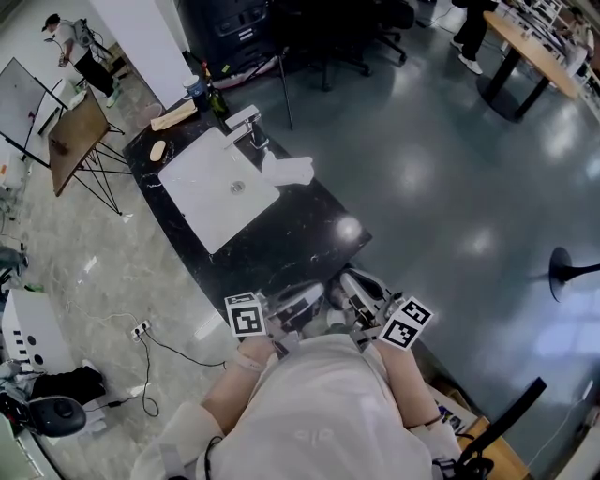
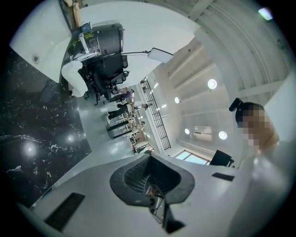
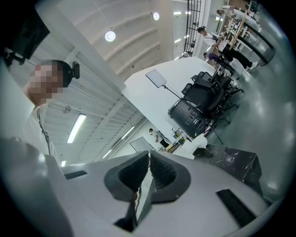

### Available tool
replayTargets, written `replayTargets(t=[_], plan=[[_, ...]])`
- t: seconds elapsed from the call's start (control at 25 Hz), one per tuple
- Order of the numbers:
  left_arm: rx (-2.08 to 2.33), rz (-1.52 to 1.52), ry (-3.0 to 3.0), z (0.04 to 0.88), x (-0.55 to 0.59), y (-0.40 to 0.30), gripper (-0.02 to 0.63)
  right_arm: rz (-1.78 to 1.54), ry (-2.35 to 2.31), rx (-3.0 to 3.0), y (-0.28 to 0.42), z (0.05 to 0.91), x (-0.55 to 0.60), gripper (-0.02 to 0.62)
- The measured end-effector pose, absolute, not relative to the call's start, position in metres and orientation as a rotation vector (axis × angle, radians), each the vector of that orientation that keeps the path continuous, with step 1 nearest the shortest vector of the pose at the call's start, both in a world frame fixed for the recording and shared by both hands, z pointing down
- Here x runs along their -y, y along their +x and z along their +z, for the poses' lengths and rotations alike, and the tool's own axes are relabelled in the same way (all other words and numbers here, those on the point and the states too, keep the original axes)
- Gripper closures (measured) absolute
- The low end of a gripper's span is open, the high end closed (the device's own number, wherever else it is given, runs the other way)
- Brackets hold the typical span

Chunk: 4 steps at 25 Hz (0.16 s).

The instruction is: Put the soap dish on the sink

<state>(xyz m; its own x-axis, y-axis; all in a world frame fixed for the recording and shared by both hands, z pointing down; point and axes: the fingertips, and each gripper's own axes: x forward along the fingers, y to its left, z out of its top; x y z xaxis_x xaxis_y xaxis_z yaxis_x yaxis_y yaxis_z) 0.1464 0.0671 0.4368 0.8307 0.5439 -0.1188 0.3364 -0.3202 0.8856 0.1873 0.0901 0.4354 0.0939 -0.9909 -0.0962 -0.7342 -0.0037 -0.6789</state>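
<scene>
A black marble counter (image 1: 309,234) holds a white sink basin (image 1: 211,192) with a faucet (image 1: 246,122) behind it. At the counter's far left end lie a tan oblong wooden piece (image 1: 173,115), which looks like the soap dish, and a small oval soap-like thing (image 1: 157,150). Both grippers are held close to the person's chest at the counter's near end, far from these. The left gripper (image 1: 302,298) (image 2: 149,173) is shut and empty. The right gripper (image 1: 354,286) (image 3: 149,173) is also shut with nothing between its pads.
A white cloth (image 1: 289,171) lies on the counter right of the faucet. Dark bottles (image 1: 211,94) stand at the far end. An easel with a board (image 1: 77,141) is to the left, office chairs (image 1: 337,28) and a desk (image 1: 534,47) lie beyond. Cables (image 1: 141,361) trail on the floor.
</scene>
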Motion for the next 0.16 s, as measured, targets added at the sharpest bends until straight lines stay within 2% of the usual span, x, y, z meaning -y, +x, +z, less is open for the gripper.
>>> replayTargets(t=[0.16], plan=[[-0.625,0.244,1.952,0.437,-0.0606,0.1498,0.598,-0.57,-1.798,-1.691,0.1923,0.4346,-0.0908,0.562]])
